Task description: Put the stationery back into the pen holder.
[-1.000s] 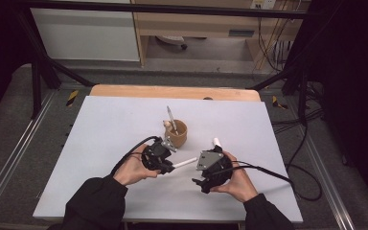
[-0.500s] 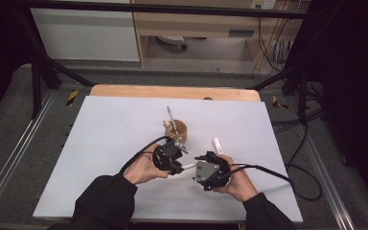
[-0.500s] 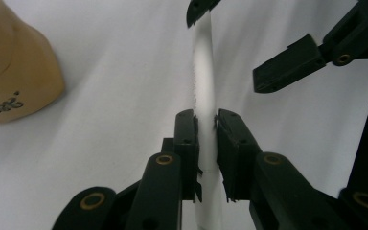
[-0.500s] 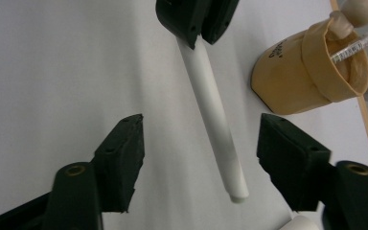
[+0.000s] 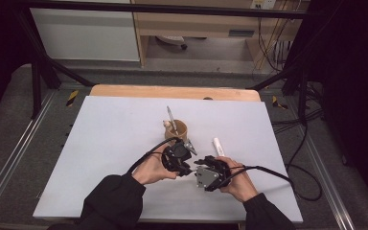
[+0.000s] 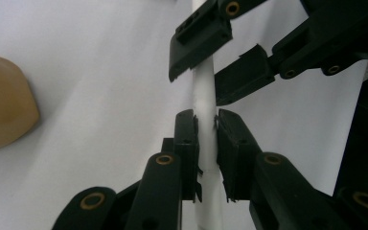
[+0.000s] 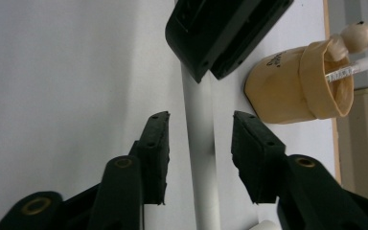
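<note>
The desk was covered with a pale grey sheet and stood in a dim room among black frame bars, with loose cables on the floor to the right. Near the desk's front edge the two hands met over a white pen. The left tongs were pinched on the pen's barrel, both pads pressed against it. The right tongs straddled the same pen further along; their jaws had just been closing, but a gap remained on each side and the pads did not touch it. A tan cup stood just behind the hands, holding a pen and a small bear figure. Another white marker lay on the desk to the right of the cup.
</note>
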The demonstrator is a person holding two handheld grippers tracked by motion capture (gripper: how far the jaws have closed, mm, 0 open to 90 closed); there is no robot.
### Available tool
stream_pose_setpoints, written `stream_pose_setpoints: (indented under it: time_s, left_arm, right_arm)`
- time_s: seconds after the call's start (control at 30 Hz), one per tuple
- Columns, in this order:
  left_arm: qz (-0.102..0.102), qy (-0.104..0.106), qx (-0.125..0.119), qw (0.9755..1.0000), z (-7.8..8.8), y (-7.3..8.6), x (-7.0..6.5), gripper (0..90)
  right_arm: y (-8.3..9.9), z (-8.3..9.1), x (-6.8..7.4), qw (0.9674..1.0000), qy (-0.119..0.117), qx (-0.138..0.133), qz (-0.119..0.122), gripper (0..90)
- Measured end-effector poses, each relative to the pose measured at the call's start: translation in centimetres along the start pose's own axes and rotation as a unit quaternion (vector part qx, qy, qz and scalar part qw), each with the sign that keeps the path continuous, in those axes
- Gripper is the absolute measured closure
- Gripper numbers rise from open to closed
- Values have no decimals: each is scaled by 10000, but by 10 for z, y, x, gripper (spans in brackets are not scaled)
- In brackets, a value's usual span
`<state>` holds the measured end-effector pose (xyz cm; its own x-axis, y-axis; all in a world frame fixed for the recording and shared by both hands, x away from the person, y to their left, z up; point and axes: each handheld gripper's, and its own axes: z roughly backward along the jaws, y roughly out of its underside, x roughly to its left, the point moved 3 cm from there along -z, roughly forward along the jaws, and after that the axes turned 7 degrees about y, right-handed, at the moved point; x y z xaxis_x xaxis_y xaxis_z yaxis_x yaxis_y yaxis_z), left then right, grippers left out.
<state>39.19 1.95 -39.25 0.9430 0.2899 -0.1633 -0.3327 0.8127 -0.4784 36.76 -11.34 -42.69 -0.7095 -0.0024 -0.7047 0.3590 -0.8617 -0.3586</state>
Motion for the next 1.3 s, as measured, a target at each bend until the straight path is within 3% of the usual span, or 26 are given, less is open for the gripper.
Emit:
stream_pose_setpoints:
  time_s: [0.43,0.7,0.77,0.9,1.03,1.3]
  left_arm:
    - [-39,8,41,10000,-4,-4,-2,780]
    - [-66,13,-97,9999,-3,-2,-2,775]
    - [-91,-17,-200,9998,-2,-1,-2,759]
    - [-168,-175,-522,9983,5,5,0,639]
    - [-185,-291,-672,9971,12,17,3,532]
    - [189,-627,-968,9931,22,51,19,341]
  right_arm:
    - [0,3,3,9989,-53,-226,399,781]
    - [0,3,3,9988,-56,-225,442,786]
    - [0,4,2,9991,-58,-222,357,787]
    - [3,3,-2,9997,-58,-151,198,786]
    - [9,2,-7,10000,-17,-54,51,787]
    - [20,6,-16,9982,75,130,-573,787]
